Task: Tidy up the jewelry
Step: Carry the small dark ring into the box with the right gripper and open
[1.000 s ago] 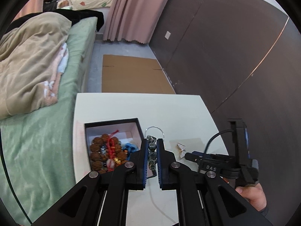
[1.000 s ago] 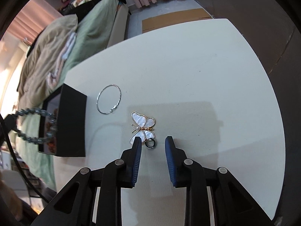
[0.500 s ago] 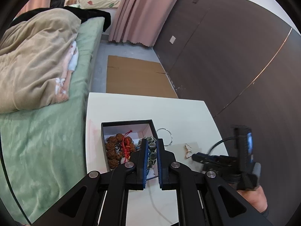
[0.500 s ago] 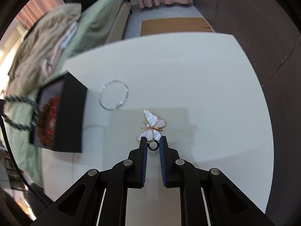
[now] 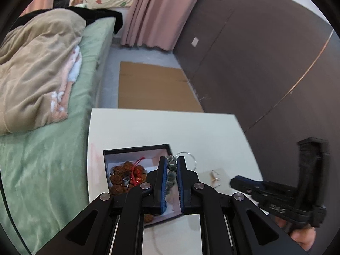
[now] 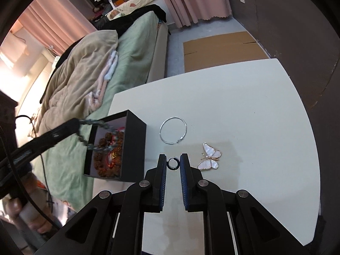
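My left gripper [image 5: 170, 166] is shut on a grey-green bead bracelet [image 5: 171, 175] and holds it above the open black jewelry box [image 5: 136, 148]. The bracelet hangs over the box in the right wrist view [image 6: 96, 131]. The box [image 6: 133, 144] holds a brown bead bracelet [image 5: 120, 175] with a red cord. My right gripper [image 6: 173, 163] is shut on a small dark ring [image 6: 173, 163], lifted above the white table [image 6: 244, 110]. A silver hoop bangle [image 6: 173, 130] and a pearl butterfly brooch [image 6: 209, 156] lie on the table beside it.
A bed with green sheet [image 5: 42, 170] and beige blanket [image 5: 36, 68] runs along the table's left edge. A flat cardboard sheet [image 5: 153, 87] lies on the floor beyond the table. A dark wall [image 5: 265, 63] stands to the right.
My right gripper closed on the small ring and lifted it left, away from the butterfly. My left gripper carried the bead bracelet over the box.
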A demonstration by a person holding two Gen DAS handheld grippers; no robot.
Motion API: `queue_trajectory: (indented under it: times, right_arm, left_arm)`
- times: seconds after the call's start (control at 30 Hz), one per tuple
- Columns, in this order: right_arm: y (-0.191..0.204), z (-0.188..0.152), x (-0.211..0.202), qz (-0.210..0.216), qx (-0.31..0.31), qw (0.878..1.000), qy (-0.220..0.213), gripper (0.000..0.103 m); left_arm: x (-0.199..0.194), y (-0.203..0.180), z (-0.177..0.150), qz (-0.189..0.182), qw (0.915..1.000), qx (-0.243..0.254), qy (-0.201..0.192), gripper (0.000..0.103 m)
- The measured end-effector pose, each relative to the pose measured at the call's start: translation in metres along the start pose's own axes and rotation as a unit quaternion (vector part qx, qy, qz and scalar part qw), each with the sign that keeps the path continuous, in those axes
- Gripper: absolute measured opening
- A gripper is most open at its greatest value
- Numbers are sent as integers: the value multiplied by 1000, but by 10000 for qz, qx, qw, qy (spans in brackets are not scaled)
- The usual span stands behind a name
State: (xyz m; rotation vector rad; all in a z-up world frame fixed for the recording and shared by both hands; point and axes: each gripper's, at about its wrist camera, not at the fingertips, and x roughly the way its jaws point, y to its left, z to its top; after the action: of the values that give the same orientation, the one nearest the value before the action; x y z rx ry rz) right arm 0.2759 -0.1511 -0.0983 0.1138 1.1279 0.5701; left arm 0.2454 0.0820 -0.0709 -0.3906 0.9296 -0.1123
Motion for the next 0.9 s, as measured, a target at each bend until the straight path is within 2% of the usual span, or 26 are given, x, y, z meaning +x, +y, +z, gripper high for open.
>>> queue_trajectory:
  times: [0.07,0.17,0.27,0.33,0.4,0.57,0.63,0.7,0.87,0.9]
  right_arm:
    - [2,1,-1,94,-16,10000,-21,14]
    - [10,8,1,232,-69,9997,-37,14]
    - [23,15,2,421,-202,9989,-37,14]
    - [34,19,2,499,-306,9983,-31,14]
    - [47,23,3,643,-429,9970,-22,14]
    - [76,30,8,702,-718,9949,63,14]
    - [85,34,11,703,-824,9941,103,14]
    - [92,37,14,732,-879,9934,126,14]
    - [103,50,24,873,-877,9922,138,15]
    - [103,53,27,869,-857,9924,167,20]
  left_arm:
    - [5,3,-1,-77,9998,-59,152,12]
    - [4,10,-4,-40,9998,-127,167,15]
    - [-6,22,-8,-53,9996,-253,104,37]
    - [-15,28,-10,-28,9995,-317,-14,57]
    - [-24,32,-11,17,9993,-354,-110,64]
    - [-44,43,-12,151,9987,-416,-238,67]
    - [-52,47,-14,209,9983,-443,-323,77]
    - [-58,51,-16,269,9977,-468,-410,82]
    - [-72,60,-19,389,9964,-527,-533,84]
    - [-74,62,-20,412,9961,-550,-553,84]
